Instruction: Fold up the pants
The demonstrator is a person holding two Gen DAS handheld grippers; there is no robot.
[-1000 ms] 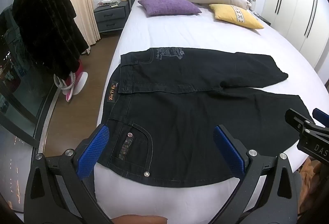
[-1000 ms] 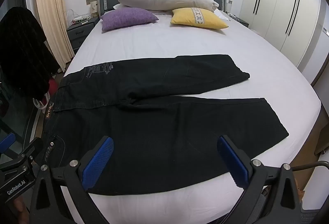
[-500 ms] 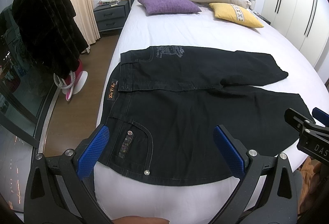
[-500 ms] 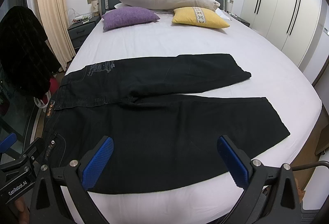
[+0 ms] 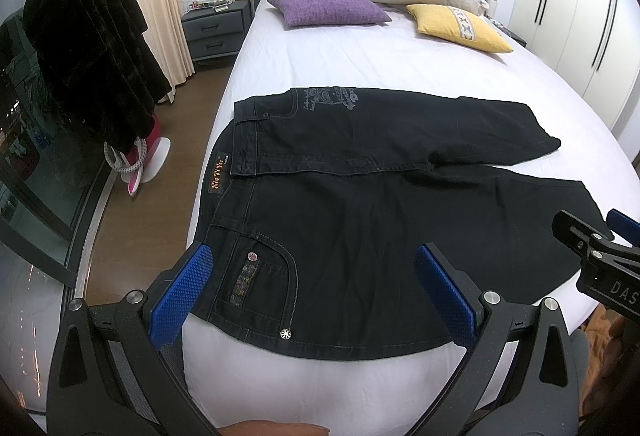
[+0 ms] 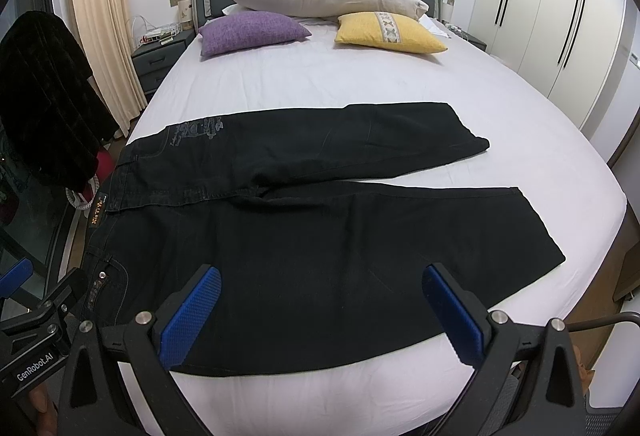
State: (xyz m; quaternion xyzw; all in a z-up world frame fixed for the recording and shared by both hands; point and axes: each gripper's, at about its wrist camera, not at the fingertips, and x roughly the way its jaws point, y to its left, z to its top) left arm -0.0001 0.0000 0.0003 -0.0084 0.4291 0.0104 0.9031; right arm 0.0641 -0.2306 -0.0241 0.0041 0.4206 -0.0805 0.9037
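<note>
Little has moved since a second ago: both tongs stay hovering at the bed's near edge, only drifting slightly. Largest, the bed spans the view; black pants lie flat across it, waistband at 9 o'clock, legs toward 3 o'clock. Left tongs and right tongs are spread wide, released, gripping nothing, above the near trouser leg.

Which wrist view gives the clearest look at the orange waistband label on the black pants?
The left wrist view: the orange label on the pants sits near the frame's middle, facing the camera, its lettering visible. In the right wrist view the label is a small, slanted patch towards the left edge, its text unreadable.
</note>
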